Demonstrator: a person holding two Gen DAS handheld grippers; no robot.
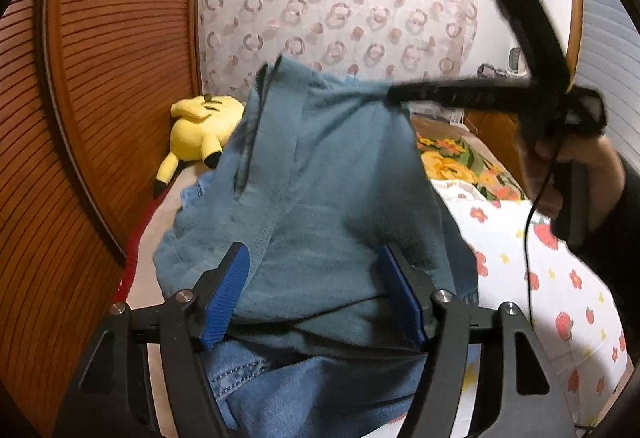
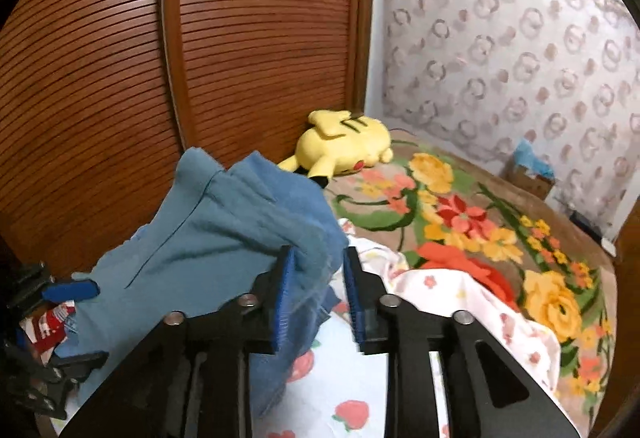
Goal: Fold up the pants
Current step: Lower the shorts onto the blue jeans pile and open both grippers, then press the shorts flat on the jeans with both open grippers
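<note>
Teal pants [image 1: 320, 198] hanging bunched above bed [image 1: 520, 258], stretching between 2 grippers. Left gripper [image 1: 316, 294] standing wide, cloth lying between blue pads, pads not pressing. Right gripper [image 2: 318, 294] parted, pants edge draping against left pad only, not pinching. Yellow plush [image 2: 344, 146] lying near wooden wardrobe [image 2: 240, 38].

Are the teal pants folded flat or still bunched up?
Bunched up: the pants hang crumpled above the bed, not flat.
</note>
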